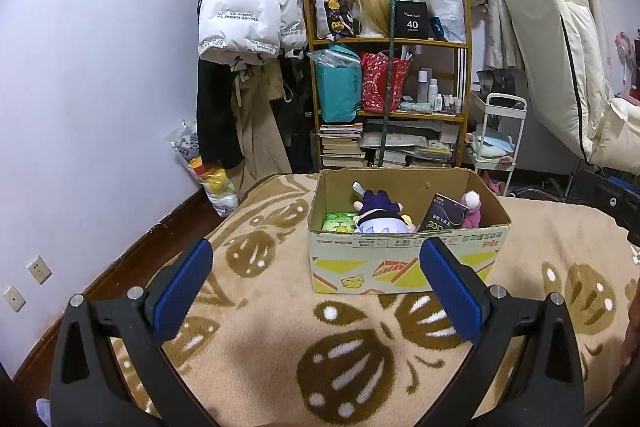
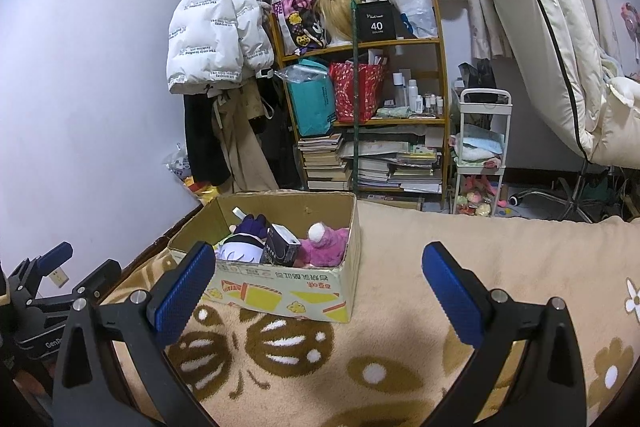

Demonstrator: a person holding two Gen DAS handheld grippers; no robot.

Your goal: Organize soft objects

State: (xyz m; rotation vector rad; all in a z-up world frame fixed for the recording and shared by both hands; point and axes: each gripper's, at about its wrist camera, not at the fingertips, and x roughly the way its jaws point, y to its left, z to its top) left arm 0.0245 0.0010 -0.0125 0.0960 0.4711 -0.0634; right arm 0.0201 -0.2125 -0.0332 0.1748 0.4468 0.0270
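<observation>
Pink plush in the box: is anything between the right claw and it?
Partly. The right claw is open, short of the cardboard box, whose near wall stands between it and the pink plush. A dark package leans right beside the plush. From above nothing visible covers it.

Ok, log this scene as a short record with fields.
surface: tan patterned blanket
container: open cardboard box on the blanket
box contents: purple-haired plush doll, pink plush, dark packet, green pack
left hand-held gripper: open, holding nothing, short of the box
right hand-held gripper: open, holding nothing
background: shelf of bags and books
</observation>
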